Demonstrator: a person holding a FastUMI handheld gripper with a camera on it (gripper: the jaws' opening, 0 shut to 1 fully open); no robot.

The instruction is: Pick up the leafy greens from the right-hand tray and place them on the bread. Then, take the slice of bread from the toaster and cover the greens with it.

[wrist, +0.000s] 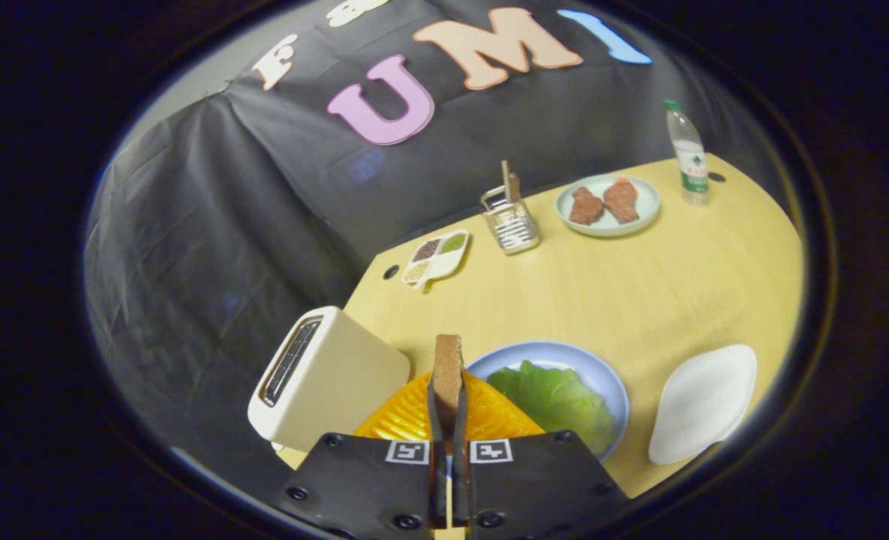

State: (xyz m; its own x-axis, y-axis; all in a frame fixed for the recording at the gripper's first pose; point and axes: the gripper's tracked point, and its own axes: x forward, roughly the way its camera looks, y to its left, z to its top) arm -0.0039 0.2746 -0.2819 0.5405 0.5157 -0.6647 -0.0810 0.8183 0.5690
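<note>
Gripper [448, 397]: you clamp the bread slice [448, 367] edge-on
Below: leafy greens [557, 397] on plate [602, 375], toaster [324, 375] left

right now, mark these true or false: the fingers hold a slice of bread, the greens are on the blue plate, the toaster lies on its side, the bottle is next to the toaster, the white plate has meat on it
1. The fingers are shut on a slice of bread. True.
2. The greens lie on the blue plate. True.
3. The toaster lies on its side. False: it stands upright with its slot facing up.
4. The bottle stands next to the toaster. False: it is at the far side of the table, beyond the plate of meat.
5. The white plate beside the greens has meat on it. False: it is bare.
</note>
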